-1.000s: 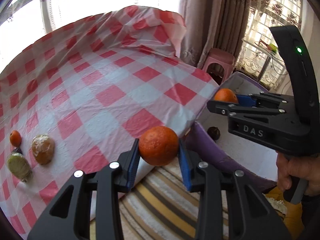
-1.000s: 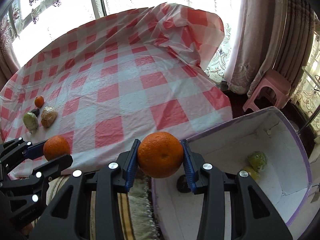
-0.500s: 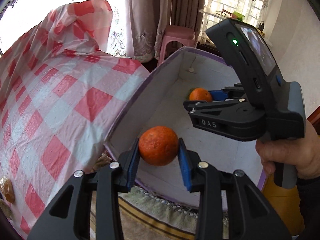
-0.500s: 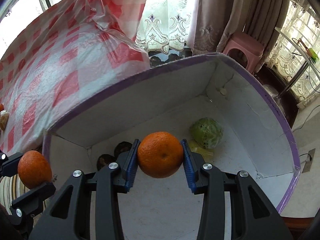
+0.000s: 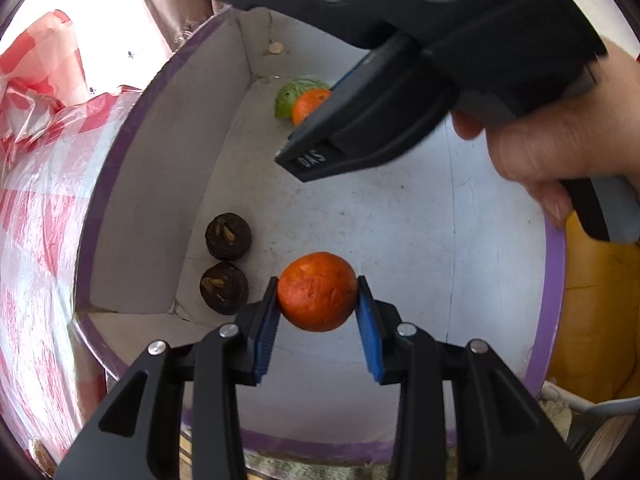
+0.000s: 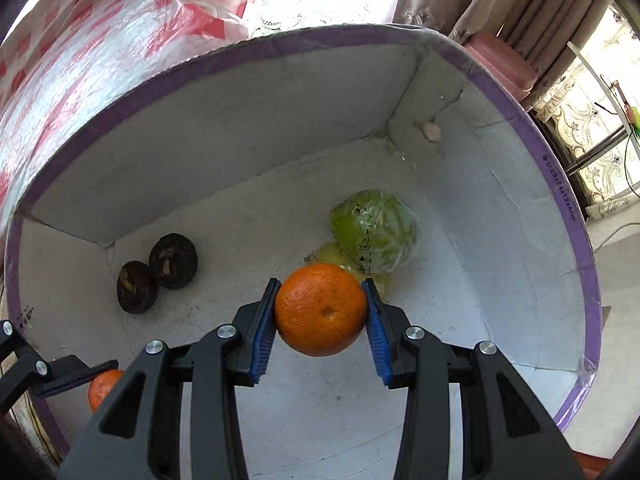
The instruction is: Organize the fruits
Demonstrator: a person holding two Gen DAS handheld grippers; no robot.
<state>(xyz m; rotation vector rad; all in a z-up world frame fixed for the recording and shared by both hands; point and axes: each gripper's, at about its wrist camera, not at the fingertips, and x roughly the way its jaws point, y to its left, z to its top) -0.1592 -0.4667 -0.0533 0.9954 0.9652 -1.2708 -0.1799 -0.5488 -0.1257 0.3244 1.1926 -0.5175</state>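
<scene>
My left gripper (image 5: 317, 307) is shut on a reddish orange (image 5: 316, 291) and holds it over the floor of a white box with a purple rim (image 5: 102, 184). My right gripper (image 6: 321, 312) is shut on a brighter orange (image 6: 320, 309), above the same box (image 6: 560, 184). In the left wrist view the right gripper's body crosses the top, with its orange (image 5: 308, 105) partly hidden. The left gripper's orange (image 6: 102, 388) shows at the bottom left of the right wrist view.
In the box lie two dark round fruits (image 6: 156, 272), also in the left wrist view (image 5: 226, 258), a wrapped green fruit (image 6: 374, 232) and a yellowish one partly hidden behind my orange. The red-checked tablecloth (image 6: 80, 52) borders the box on the left. A pink stool (image 6: 500, 64) stands behind.
Both grippers have moved from beside the table to over and down into the box, each still holding its orange. The box's floor and fruits are now much closer.
</scene>
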